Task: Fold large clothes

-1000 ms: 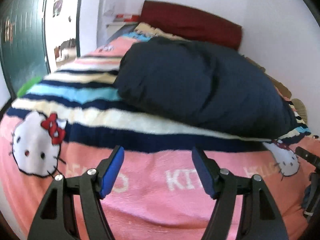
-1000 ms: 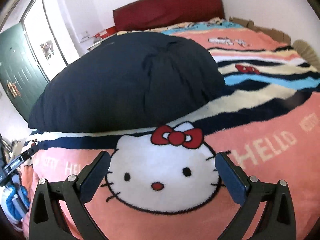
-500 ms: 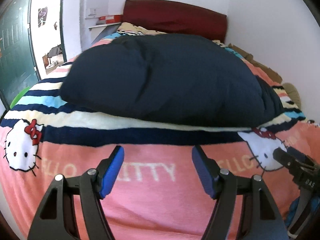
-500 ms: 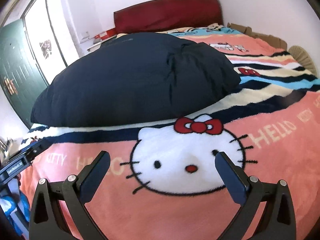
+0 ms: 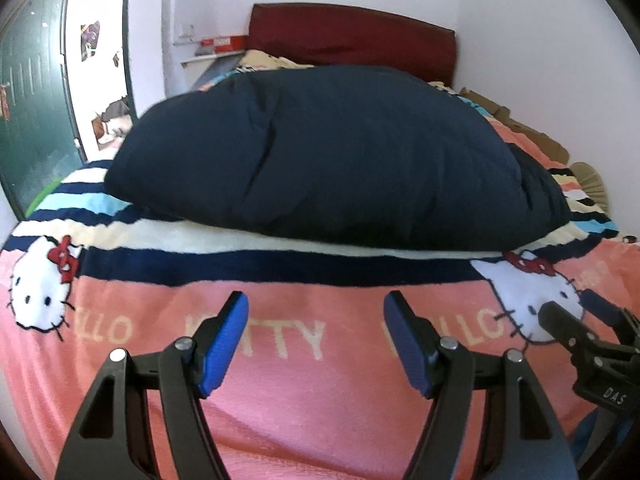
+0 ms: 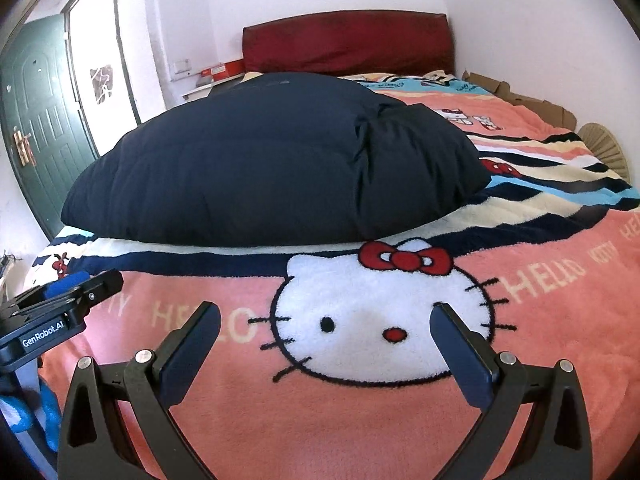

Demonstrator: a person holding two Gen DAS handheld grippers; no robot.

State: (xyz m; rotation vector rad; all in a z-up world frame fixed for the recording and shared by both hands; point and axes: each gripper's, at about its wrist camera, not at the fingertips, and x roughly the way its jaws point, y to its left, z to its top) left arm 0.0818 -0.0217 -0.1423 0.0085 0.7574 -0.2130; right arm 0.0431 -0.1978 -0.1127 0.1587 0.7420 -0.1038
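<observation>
Both spread and empty: left hand-held gripper (image 5: 316,344), right hand-held gripper (image 6: 326,354). Puffy navy coat (image 5: 332,156) sits ahead on the bed (image 5: 280,400); I'd pinch its near hem at both corners, evenly.

Both wrist cameras sit low over the foot of the blanket (image 5: 304,408), facing the headboard (image 6: 348,46); the left view looks from further left; both share the dark garment (image 5: 332,156).

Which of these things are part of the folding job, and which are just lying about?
Job: puffy navy-blue padded garment; left tongs; right tongs.

Lying about: pink striped cartoon-cat fleece blanket; dark red headboard cushion; green door.
</observation>
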